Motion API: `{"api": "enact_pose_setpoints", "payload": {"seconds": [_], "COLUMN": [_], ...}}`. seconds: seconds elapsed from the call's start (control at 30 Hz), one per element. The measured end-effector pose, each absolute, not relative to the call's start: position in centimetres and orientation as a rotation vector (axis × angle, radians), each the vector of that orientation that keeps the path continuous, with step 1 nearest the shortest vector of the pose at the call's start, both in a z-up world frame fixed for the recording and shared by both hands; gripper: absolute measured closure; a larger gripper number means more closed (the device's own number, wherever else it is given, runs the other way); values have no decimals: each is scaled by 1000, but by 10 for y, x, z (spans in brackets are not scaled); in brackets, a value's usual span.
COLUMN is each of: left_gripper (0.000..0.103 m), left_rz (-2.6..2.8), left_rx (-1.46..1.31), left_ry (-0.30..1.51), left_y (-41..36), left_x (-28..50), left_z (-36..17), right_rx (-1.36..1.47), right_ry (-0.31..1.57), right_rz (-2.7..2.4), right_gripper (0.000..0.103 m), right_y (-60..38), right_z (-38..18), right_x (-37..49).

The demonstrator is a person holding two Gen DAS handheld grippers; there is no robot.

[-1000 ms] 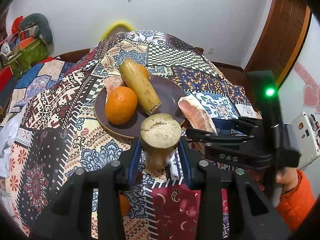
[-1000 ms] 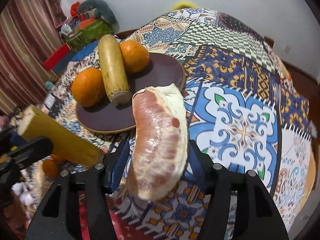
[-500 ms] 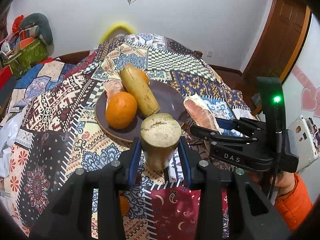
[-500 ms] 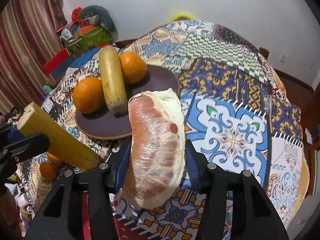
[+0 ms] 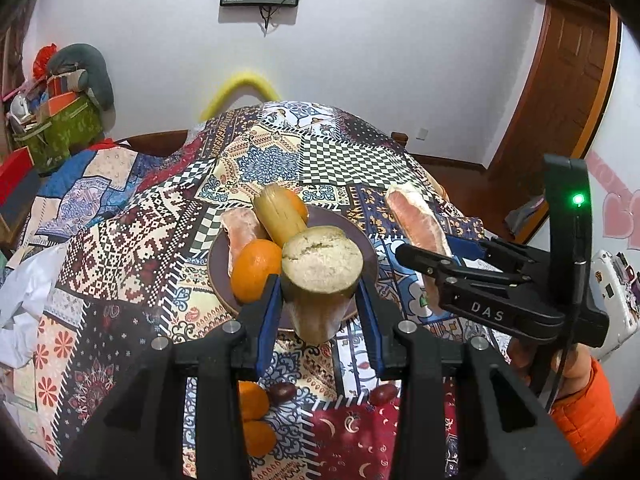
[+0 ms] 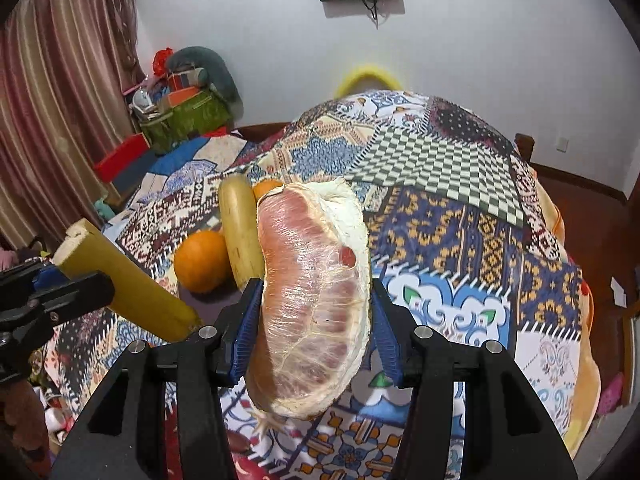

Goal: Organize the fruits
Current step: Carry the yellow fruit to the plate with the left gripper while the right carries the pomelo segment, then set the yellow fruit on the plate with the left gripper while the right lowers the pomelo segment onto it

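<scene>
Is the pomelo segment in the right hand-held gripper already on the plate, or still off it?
Still off. The pomelo segment is clamped in the right hand-held gripper, raised above the patchwork cloth beside the plate.

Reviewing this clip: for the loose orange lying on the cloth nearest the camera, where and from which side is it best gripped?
A judgement: take the loose orange across its widest middle, coming straight down from above. It is round, so any pair of opposite sides serves. A second orange lies right against its far side, so set the fingers left and right rather than near and far.
</scene>
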State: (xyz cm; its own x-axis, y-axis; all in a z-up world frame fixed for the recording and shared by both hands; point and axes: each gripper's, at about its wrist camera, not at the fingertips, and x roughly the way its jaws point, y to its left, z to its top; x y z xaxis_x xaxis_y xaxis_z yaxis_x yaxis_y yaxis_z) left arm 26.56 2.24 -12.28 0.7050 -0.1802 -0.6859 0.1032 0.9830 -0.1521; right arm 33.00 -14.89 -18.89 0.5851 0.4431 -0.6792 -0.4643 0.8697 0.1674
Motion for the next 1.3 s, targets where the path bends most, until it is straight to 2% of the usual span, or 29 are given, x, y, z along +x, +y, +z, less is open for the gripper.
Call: {"api": "enact_pose_setpoints", "payload": {"seconds": [0.4,1.3], "left_gripper": [66,65], "left_rz": [-128,-117], "left_rx": [-146,-148], "left_ry": [826,850], "left_y": [28,24], "left_x": [299,352], "left_z": [-144,-168], "right_rx": [-68,-137], "right_ry": [770,881], "right_rz": [546,603], "right_gripper": [55,54], "right_y": [-128,-105], "right_z": [-195,-236], "right_x": [358,386]}}
